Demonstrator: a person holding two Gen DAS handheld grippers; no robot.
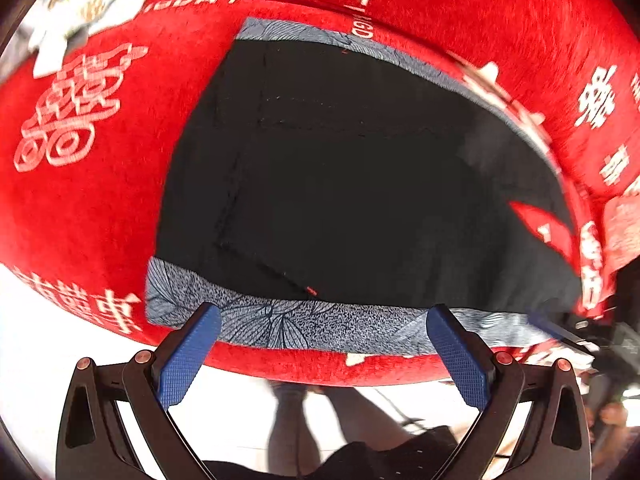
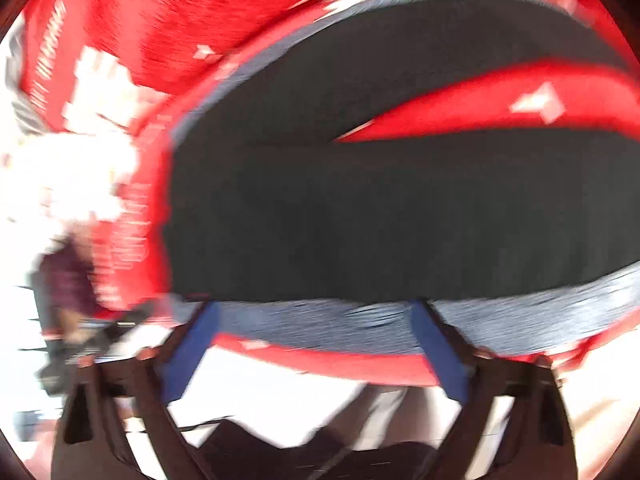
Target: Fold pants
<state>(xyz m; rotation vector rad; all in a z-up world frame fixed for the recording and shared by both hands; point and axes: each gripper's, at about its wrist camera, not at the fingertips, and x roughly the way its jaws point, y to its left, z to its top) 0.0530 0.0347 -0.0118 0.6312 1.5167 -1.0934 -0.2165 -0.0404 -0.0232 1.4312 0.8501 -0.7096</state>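
Left wrist view shows pocket stitching on the black pants (image 1: 360,184) spread over the red cloth (image 1: 88,200), left gripper (image 1: 322,322) wide apart; right view, blurred, shows the leg split, right gripper (image 2: 316,312) also wide.

The pants (image 1: 360,184) are matt black cloth with stitched seams and a grey, leaf-printed woven side band (image 1: 280,324). The tabletop cover (image 1: 100,208) is fuzzy red velvety cloth with white print. Gripper fingers (image 1: 188,360) carry blue, finely textured rubbery pads on matt black plastic.
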